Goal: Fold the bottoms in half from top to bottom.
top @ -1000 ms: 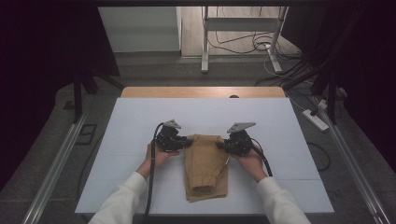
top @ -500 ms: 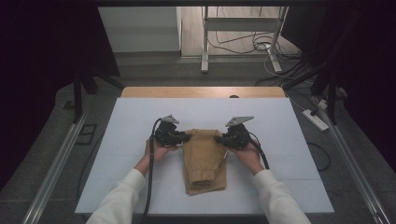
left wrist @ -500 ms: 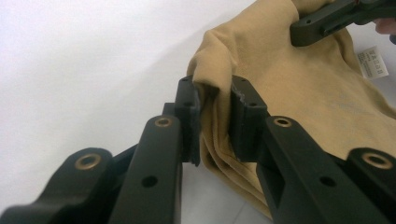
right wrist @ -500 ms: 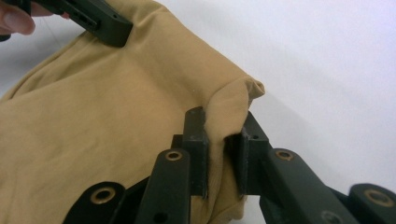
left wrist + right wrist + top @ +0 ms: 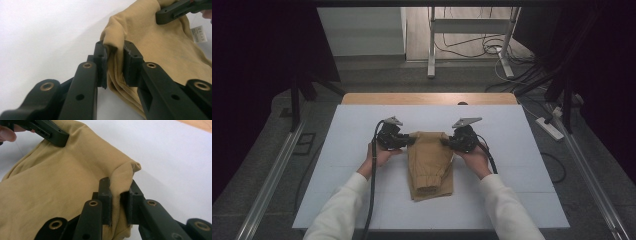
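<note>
One tan garment (image 5: 430,162) lies folded on a white board (image 5: 522,150) that covers a wooden table (image 5: 427,98), near the middle. Around it the room is dark, with grey floor, a metal frame and loose cables behind. Two grippers work it: the left gripper (image 5: 115,62) pinches the cloth's far left corner, and the right gripper (image 5: 119,200) pinches the far right corner, each with fabric bunched between its jaws. One small white label (image 5: 200,33) is sewn in; its print is too blurred to read.
</note>
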`<state>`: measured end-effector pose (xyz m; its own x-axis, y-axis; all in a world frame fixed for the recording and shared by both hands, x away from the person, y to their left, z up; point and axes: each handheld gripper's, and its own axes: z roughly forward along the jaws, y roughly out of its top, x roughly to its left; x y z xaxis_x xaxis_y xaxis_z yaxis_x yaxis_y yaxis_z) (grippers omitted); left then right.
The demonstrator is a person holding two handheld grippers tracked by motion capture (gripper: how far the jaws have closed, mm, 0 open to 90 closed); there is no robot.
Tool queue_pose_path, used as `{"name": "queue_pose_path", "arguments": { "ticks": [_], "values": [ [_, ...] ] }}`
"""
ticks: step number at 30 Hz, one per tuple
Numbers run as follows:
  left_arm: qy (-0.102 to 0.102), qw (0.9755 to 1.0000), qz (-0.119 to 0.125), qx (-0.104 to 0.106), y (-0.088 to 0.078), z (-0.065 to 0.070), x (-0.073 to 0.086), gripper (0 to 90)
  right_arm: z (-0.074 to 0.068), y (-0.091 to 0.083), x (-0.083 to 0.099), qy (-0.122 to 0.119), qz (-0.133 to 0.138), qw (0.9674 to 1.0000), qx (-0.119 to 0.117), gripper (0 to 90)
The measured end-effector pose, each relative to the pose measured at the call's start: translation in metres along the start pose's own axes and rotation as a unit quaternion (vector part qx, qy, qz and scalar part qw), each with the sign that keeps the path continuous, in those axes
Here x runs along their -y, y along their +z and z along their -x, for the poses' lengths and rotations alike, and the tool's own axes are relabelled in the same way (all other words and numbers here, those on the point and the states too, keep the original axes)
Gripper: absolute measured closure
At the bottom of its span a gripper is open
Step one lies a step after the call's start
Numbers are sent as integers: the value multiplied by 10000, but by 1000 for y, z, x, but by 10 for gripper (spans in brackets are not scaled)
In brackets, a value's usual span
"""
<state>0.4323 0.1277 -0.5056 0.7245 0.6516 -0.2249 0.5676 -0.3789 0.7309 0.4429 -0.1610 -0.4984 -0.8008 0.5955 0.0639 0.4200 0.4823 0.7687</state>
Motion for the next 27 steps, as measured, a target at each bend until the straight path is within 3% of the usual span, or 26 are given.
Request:
{"name": "queue_pose_path", "arguments": {
  "ticks": [5,17,27],
  "values": [
    [47,9999,-51,-74,2,-3,-6,749,5,4,-3,68,13,10000,29,771],
    [-78,9999,-63,-86,9,-15,-13,749,18,13,-6,272,50,9996,21,771],
    [-34,9996,-68,-288,10,-20,-21,749,22,20,-14,240,58,9995,188,770]
  ]
}}
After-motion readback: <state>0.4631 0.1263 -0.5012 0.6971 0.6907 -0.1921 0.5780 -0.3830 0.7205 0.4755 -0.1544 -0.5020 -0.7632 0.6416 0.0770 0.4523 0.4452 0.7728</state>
